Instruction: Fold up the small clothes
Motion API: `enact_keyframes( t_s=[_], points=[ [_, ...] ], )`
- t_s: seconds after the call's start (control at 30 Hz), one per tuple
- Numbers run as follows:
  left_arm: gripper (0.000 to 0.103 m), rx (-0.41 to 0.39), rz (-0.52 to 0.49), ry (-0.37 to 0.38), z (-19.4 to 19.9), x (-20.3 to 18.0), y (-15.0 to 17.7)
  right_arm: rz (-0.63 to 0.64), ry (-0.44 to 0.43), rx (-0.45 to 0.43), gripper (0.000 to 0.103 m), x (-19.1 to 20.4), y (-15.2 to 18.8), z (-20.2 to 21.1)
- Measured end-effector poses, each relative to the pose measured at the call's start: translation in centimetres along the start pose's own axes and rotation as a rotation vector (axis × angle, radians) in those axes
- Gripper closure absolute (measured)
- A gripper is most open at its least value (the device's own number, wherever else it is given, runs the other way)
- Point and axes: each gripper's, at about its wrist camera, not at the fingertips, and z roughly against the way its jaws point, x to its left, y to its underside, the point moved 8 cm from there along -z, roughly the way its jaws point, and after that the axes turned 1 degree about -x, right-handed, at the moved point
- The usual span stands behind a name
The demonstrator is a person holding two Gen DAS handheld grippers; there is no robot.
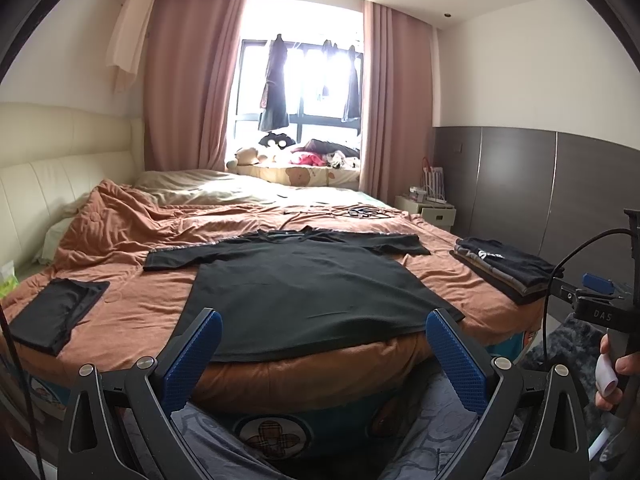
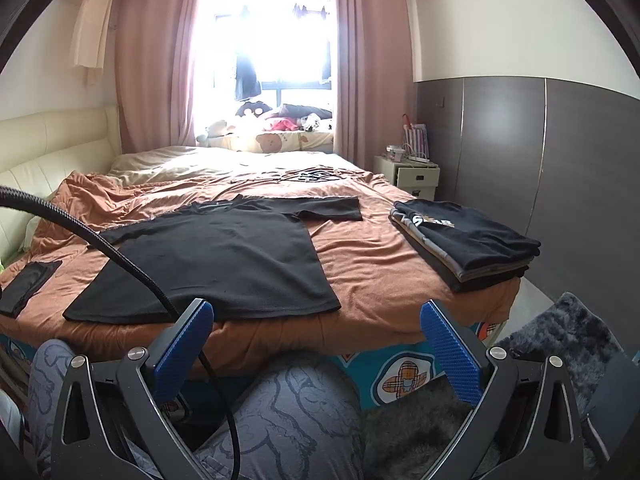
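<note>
1. Black T-shirt (image 1: pixel 304 288) lay spread flat on the orange bedspread (image 1: pixel 132 308), hem at the near edge.
2. We held the left gripper (image 1: pixel 320 354) and right gripper (image 2: pixel 316 346) spread wide and empty, short of the bed.

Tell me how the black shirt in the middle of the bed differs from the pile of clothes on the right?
The shirt lies spread flat, sleeves out; the pile is folded into neat rectangles. The shirt is a single layer; the pile stacks several garments. The shirt looks plain; the pile's top piece shows white lettering. Both rest on the orange bedspread.
</note>
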Motion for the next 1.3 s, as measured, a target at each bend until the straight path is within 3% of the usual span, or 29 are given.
enact_keyframes(
  t_s=[0.57,0.77,1.0,1.3],
  points=[
    [0.0,0.02,0.009,-0.006,0.1,0.6,0.4,-0.006,0.006,0.002,0.0,0.0,0.3,0.3],
    [0.0,0.026,0.023,-0.009,-0.3,1.3,-0.2,0.03,-0.031,0.015,0.0,1.1,-1.4,-0.1],
    [0.0,0.039,0.01,-0.029,-1.6,2.5,-1.3,-0.004,-0.105,0.028,0.0,1.6,-3.2,-3.3],
    [0.0,0.062,0.007,-0.071,-5.7,5.9,-2.8,0.054,-0.156,0.031,0.0,3.5,-5.2,-8.9]
  ],
)
